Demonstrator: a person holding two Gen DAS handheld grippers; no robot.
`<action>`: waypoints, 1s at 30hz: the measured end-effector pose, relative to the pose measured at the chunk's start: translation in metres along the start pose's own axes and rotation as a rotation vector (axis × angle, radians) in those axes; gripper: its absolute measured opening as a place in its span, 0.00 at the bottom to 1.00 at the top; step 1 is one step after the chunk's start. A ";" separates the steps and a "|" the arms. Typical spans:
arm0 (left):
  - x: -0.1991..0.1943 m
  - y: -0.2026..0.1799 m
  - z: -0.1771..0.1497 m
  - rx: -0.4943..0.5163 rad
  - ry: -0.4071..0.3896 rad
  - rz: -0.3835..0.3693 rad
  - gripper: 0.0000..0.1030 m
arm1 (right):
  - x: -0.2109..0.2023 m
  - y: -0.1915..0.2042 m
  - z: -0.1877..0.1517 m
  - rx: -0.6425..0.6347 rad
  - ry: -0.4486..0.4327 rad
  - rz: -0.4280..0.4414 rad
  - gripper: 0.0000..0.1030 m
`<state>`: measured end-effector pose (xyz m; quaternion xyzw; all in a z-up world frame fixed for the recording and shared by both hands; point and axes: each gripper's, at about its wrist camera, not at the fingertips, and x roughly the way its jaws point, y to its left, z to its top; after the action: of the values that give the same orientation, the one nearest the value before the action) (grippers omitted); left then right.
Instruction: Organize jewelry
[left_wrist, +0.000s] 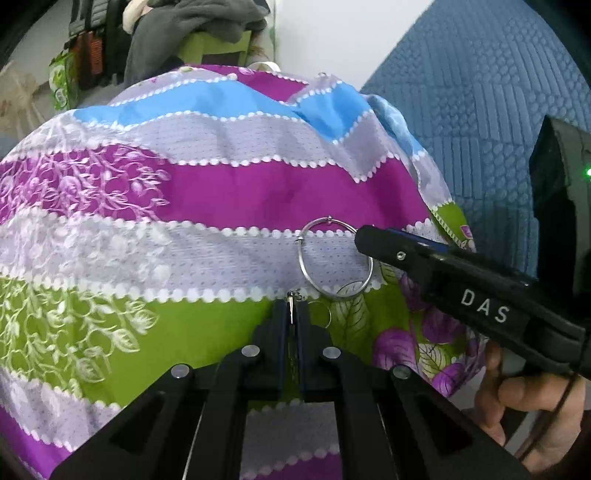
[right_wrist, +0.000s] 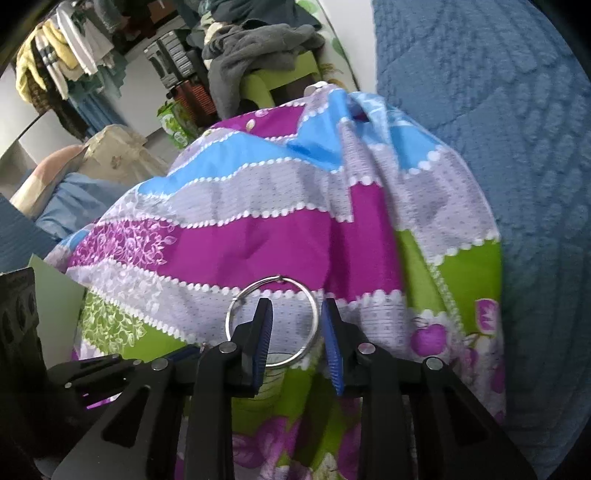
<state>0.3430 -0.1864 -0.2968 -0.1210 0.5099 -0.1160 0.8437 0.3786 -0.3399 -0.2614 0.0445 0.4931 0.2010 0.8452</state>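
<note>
Only left view: hand (left_wrist: 517, 398) beneath bangle (left_wrist: 336, 258).

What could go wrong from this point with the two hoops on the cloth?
The left hand-held gripper is shut on a thin earring by its tip only, so it may slip out. The right hand-held gripper straddles the rim of the big hoop with its jaws apart; closing could snag the soft cloth or flick the hoop away.
</note>
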 end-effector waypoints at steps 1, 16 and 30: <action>-0.004 0.002 -0.001 -0.006 -0.003 -0.007 0.02 | 0.001 0.003 0.000 -0.009 -0.001 0.002 0.32; -0.034 0.026 -0.004 -0.068 -0.029 -0.020 0.02 | 0.025 0.024 0.003 -0.097 0.046 -0.074 0.71; -0.059 0.037 -0.007 -0.074 -0.053 -0.002 0.02 | 0.034 0.039 -0.007 -0.200 0.073 -0.175 0.65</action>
<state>0.3133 -0.1337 -0.2627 -0.1555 0.4913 -0.0948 0.8518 0.3761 -0.2920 -0.2816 -0.0907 0.5030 0.1762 0.8413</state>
